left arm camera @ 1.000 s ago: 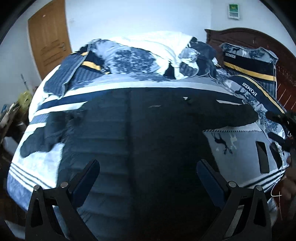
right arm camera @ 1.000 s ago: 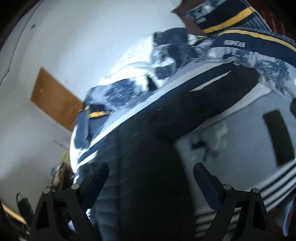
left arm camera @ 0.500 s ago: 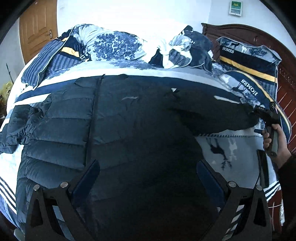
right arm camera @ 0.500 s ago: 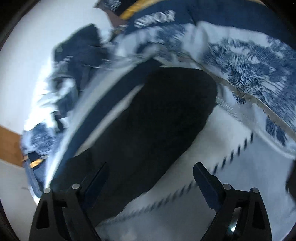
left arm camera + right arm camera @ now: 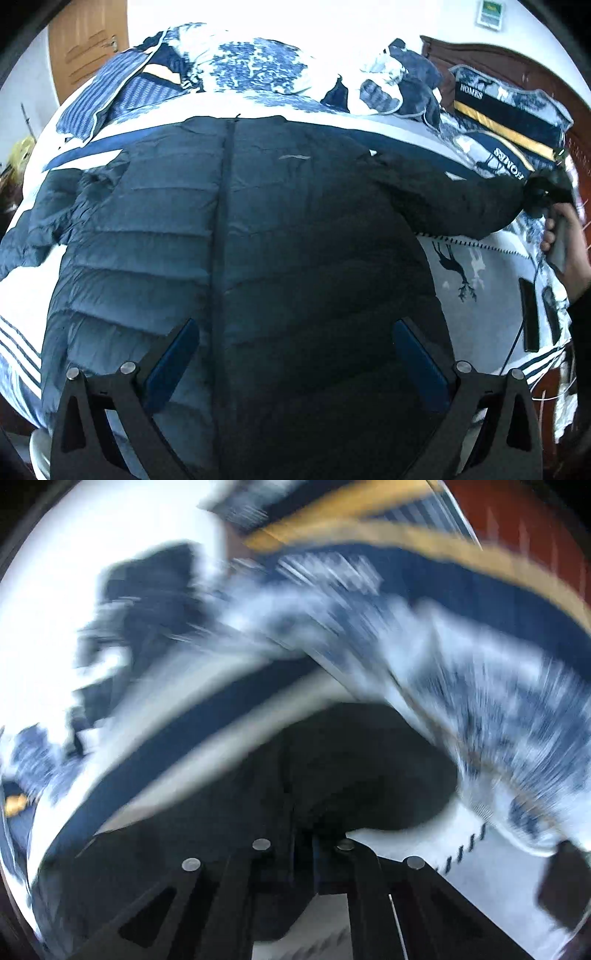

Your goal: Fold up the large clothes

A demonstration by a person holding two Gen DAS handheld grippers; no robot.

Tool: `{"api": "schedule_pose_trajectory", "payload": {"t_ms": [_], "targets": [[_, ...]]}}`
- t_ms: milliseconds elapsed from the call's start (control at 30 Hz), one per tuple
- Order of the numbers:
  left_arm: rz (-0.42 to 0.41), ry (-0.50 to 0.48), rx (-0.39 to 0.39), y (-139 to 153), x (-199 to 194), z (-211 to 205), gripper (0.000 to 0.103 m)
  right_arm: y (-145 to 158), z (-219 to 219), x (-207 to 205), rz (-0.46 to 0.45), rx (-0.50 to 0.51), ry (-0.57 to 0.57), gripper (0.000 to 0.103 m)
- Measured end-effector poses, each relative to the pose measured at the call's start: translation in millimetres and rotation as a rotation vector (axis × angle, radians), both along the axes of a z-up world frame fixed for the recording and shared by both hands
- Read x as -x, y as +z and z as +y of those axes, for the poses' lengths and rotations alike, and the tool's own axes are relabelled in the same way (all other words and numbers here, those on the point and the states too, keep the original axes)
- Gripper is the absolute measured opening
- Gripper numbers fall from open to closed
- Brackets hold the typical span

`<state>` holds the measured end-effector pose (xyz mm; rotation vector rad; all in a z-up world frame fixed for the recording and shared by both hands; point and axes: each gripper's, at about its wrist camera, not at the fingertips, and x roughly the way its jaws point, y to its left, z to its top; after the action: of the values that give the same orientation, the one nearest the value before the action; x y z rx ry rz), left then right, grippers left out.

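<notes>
My right wrist view is smeared by motion: the bedding [image 5: 498, 701] is streaks, and the sleeve [image 5: 369, 768] hides my right hand-held gripper [image 5: 314, 853] at the fingertips. In the left view the jacket [image 5: 258, 258] runs off the bottom edge, and its left sleeve [image 5: 26, 236] is cut off at the frame's rim.

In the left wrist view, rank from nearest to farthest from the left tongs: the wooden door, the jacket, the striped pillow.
1. Jacket, directly beneath the left tongs.
2. Striped pillow, far right by the headboard.
3. Wooden door, far upper left, beyond the bed.
</notes>
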<state>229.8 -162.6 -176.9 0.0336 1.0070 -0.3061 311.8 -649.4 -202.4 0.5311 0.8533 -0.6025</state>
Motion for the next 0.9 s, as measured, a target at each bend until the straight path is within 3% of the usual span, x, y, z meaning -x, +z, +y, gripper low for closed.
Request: {"api": "schedule_pose_trajectory", "payload": {"t_ms": [200, 333, 467, 600, 733, 900], "targets": [[-0.034, 0.042, 0.045, 25, 17, 40, 0.103, 122, 175, 7, -0.179, 0.228, 0.352, 0.006], [-0.048, 0.066, 0.048, 32, 26, 72, 0.103, 140, 282, -2, -0.221, 0.226, 0.559, 0.006], [-0.009, 0.124, 0.065, 14, 37, 113, 0.103, 117, 394, -8, -0.230, 0.220, 0.706, 0.006], [0.055, 0.192, 0.081, -10, 41, 150, 0.103, 56, 477, -22, -0.161, 0.174, 0.798, 0.006], [0.092, 0.232, 0.099, -25, 38, 176, 0.103, 6, 524, -34, -0.062, 0.113, 0.862, 0.006], [0.089, 0.254, 0.123, -29, 34, 190, 0.103, -37, 548, -40, 0.025, 0.096, 0.891, 0.006]]}}
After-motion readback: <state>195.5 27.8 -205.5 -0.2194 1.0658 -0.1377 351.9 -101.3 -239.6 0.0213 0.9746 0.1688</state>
